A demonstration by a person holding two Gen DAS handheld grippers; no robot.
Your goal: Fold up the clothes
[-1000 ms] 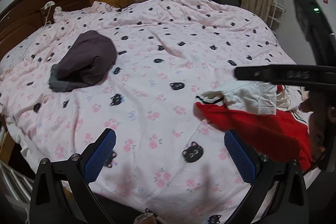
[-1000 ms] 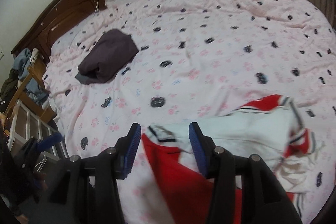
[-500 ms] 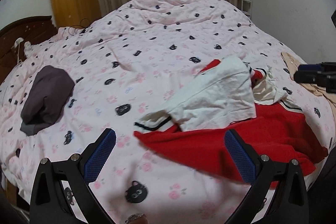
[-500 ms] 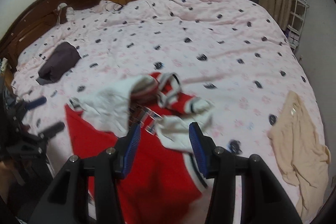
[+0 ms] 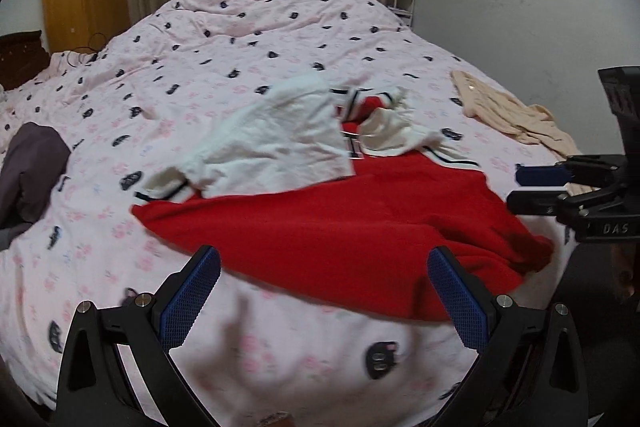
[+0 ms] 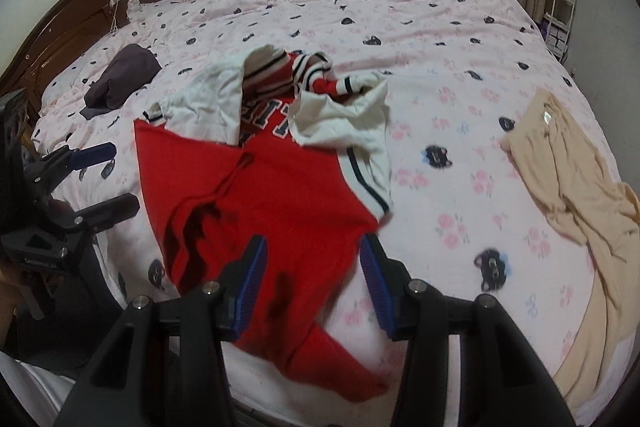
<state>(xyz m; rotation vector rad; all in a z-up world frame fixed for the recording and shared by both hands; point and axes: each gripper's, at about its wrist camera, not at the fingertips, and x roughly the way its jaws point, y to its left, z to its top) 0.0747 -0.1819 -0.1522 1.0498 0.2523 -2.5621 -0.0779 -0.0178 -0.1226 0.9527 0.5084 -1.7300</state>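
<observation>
Straight ahead of both spread, empty tongs, left (image 5: 324, 301) and right (image 6: 314, 283), the red-and-white jersey (image 6: 260, 195) lies rumpled, hem nearest, collar far; right nearer

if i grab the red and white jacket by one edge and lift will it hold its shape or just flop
Probably flop: the red and white jacket already lies rumpled, its white sleeves folded loosely over the body. It looks like thick knit, so likely heavier than the thin beige garment beside it. Its hem overhangs the bed edge, so a one-edge pull may drag it off.
</observation>
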